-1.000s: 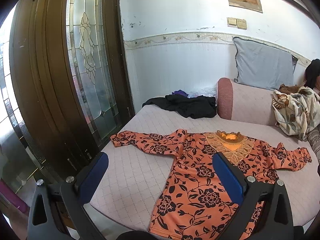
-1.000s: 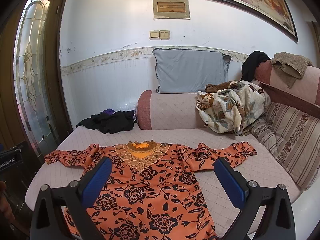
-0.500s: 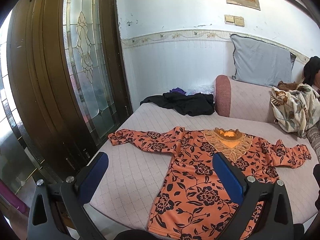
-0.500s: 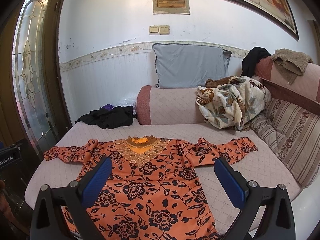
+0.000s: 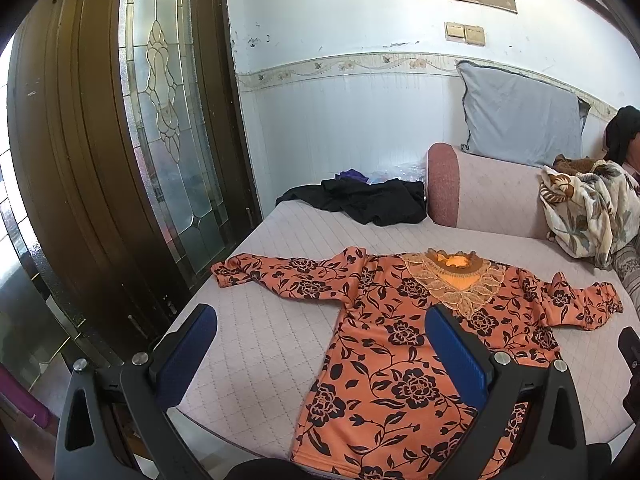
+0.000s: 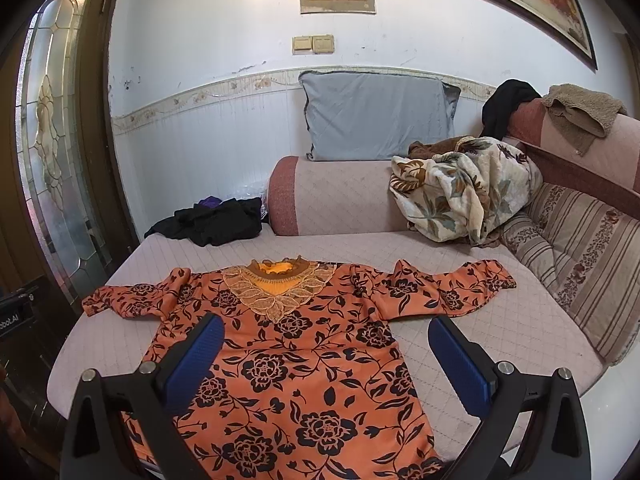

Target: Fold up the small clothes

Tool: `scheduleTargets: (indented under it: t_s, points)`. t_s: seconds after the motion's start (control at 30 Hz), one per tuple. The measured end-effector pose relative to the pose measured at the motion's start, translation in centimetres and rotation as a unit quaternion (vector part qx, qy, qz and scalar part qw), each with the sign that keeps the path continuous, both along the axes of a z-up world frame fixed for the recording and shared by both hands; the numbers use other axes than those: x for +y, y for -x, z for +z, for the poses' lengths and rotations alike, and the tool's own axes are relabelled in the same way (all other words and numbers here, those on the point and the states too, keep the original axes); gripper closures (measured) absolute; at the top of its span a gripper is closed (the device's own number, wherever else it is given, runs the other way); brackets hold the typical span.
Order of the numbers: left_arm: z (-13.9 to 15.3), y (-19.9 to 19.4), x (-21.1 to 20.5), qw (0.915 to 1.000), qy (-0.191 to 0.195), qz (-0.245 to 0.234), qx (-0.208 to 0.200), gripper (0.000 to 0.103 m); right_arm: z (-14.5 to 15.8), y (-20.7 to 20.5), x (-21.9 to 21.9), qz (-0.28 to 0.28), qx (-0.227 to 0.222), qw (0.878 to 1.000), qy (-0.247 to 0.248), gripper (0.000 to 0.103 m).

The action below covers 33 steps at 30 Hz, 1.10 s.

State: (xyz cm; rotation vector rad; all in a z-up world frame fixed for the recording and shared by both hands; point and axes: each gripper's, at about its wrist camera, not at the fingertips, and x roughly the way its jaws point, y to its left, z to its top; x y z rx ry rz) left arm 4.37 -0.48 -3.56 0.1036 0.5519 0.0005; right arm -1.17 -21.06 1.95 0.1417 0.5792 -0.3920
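An orange long-sleeved top with black flowers and a lace collar lies flat, face up, on the quilted pink sofa seat, both sleeves spread out. It also shows in the right wrist view. My left gripper is open and empty, held above the seat's front edge near the top's left side. My right gripper is open and empty, held above the top's lower half.
A black garment pile lies at the seat's back left by the glass door. A floral blanket, grey pillow and striped cushion sit on the right. The sofa backrest runs behind.
Both grippers have shifted slightly, so the top sits a little lower and nearer in both views. The top itself has not moved, and both jaws stay open.
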Motion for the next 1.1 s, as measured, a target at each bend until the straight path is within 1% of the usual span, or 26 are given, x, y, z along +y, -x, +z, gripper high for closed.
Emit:
scheduleTargets:
  t_s: [0.5, 0.83, 1.1]
  points:
    - [-0.8, -1.1, -0.6, 0.9999, -0.007, 0.002, 0.009, 0.0, -1.2, -2.1, -0.3, -0.002, 0.007, 1.0, -0.016, 0.0]
    - [-1.1, -2.4, -1.6, 0.9998, -0.015, 0.0, 0.012, 0.0, -2.1, -3.4, -1.6, -0.008, 0.011, 1.0, -0.026, 0.0]
    - [-2.1, -4.0, -3.2, 0.9993, -0.029, -0.003, 0.022, 0.0, -3.4, -4.6, -3.3, -0.018, 0.014, 0.999, -0.038, 0.0]
